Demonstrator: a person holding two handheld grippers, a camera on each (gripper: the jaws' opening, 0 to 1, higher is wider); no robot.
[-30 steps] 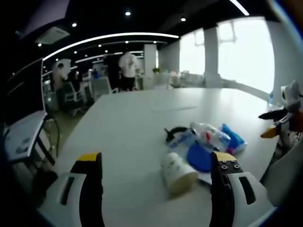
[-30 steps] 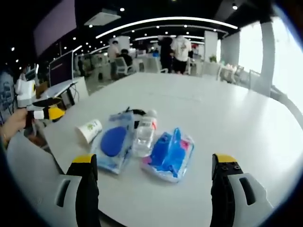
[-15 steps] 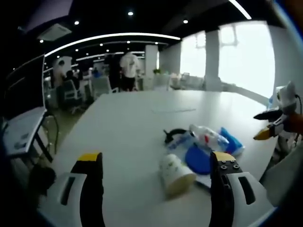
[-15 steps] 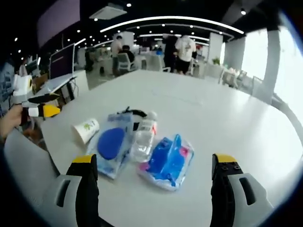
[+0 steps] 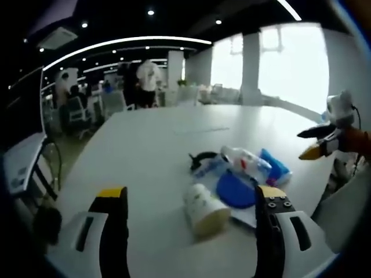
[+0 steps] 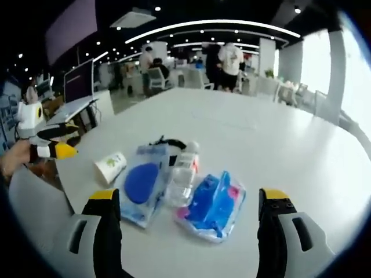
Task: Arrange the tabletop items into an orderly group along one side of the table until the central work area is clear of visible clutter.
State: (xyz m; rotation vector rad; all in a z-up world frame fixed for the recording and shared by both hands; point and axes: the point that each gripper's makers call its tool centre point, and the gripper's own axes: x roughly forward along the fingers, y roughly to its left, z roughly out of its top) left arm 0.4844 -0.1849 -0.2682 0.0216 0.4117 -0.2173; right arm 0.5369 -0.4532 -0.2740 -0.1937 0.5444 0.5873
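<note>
A paper cup (image 5: 203,208) lies on its side on the white table (image 5: 151,150), between my left gripper's (image 5: 188,200) open jaws. Beside it lie a clear packet with a blue round pad (image 5: 235,190), a plastic bottle (image 5: 246,160), a blue packet (image 5: 275,168) and a black cable (image 5: 200,157). In the right gripper view the same heap lies ahead of my open right gripper (image 6: 188,200): cup (image 6: 111,166), pad packet (image 6: 142,182), bottle (image 6: 182,174), blue packet (image 6: 214,202), cable (image 6: 168,142). The right gripper (image 5: 322,142) shows at the left gripper view's right edge; the left gripper (image 6: 49,142) shows at far left.
The white table (image 6: 261,139) stretches bare far beyond the heap. Its near edge runs close under both grippers. People (image 6: 229,58) stand by chairs and desks at the far end. A monitor (image 6: 78,84) and a side desk (image 5: 23,162) stand off the table's left.
Both views have shifted a little as the hands moved; in the left gripper view the heap sits slightly further left. The items lie as before and both grippers stay open.
</note>
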